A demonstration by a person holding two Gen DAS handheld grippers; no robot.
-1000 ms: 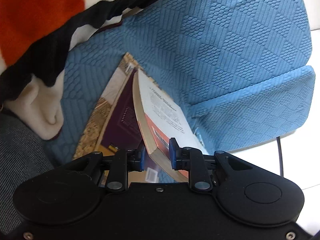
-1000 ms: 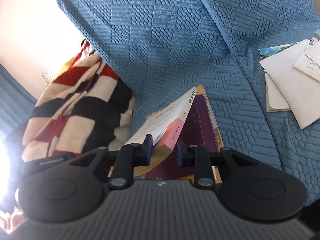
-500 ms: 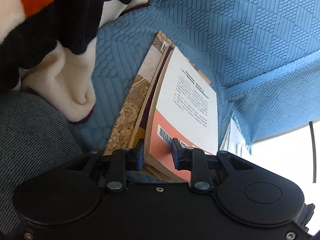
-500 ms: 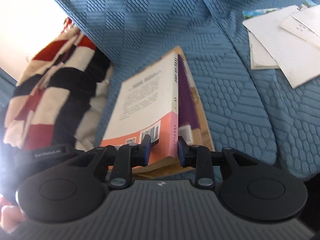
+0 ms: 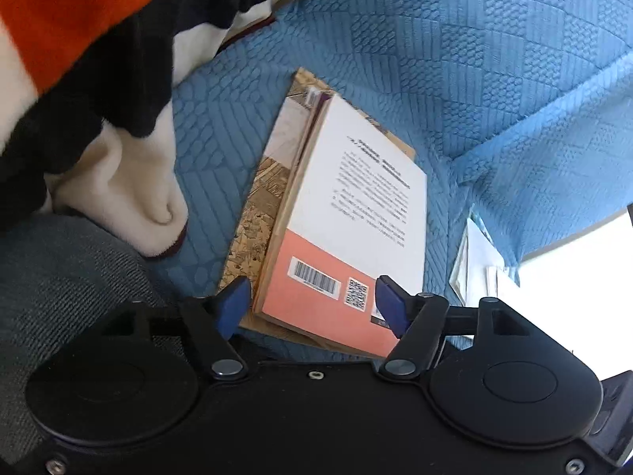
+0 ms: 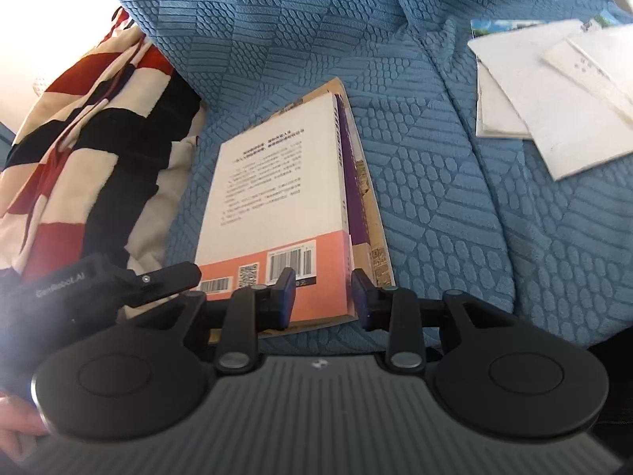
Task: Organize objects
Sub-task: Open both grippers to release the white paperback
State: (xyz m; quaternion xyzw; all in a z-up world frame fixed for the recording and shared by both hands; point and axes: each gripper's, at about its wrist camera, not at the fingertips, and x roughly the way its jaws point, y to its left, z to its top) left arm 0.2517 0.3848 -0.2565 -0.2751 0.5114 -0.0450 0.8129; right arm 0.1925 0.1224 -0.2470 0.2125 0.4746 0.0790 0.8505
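Left wrist view: the left gripper (image 5: 312,303) pitches steeply down, its jaws just sprung wide and clear of the white-and-salmon book (image 5: 356,221), which lies flat atop a stack on the blue sofa cover (image 5: 494,79), toward 12 o'clock. Right wrist view: the right gripper (image 6: 323,297), likewise pitched down, has been easing open, its pads straddling the book's (image 6: 277,198) near spine corner, contact uncertain; loose papers (image 6: 554,99) lie at 2 o'clock.

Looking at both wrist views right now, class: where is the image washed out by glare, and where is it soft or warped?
Left wrist view: bright light whites out the right edge; the striped blanket looks soft; the sofa cover bends with the fisheye. Right wrist view: glare fills the top left corner; the loose papers look slightly blurred.
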